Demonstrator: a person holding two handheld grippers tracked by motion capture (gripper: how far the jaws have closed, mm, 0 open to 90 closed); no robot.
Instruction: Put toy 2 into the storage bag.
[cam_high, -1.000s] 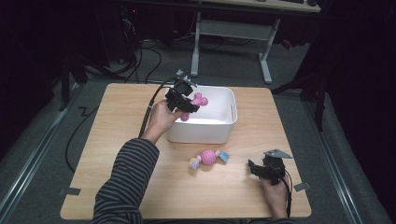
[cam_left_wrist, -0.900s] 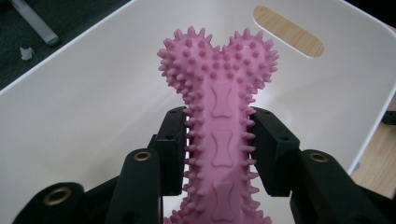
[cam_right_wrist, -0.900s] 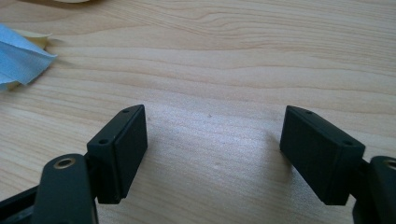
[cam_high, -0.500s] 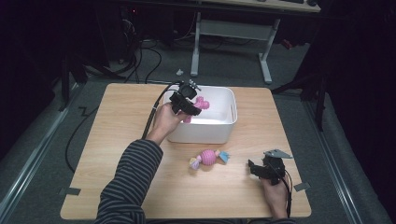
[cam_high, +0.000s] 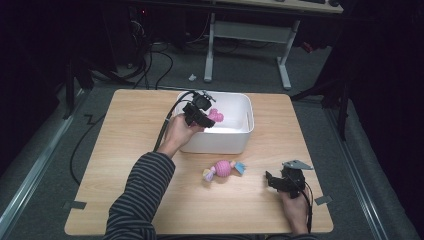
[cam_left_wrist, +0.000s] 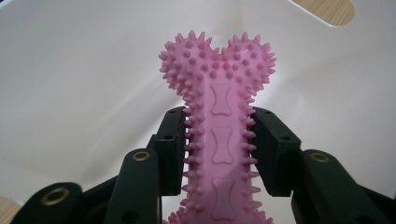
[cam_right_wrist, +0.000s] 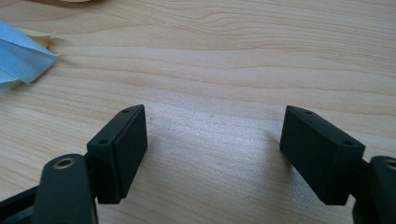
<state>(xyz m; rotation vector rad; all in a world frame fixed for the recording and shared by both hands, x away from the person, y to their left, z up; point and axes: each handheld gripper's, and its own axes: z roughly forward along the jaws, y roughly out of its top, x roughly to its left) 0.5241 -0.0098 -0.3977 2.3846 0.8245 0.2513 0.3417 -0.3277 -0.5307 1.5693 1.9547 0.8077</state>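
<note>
We read no writing on anything. Our left gripper clamps the shaft of a pink spiky bone toy, embossed with small bone shapes, held over the white bin. Our right gripper rests wide apart and unladen on the table.

No text, label, brand, number or sign can be read in any view. The pink spiked bone toy, at the centre of the left gripper view, bears only raised bone-shaped marks, not lettering. Any marking on the dark equipment along the top of the high view is perhaps too dim to be read.
</note>
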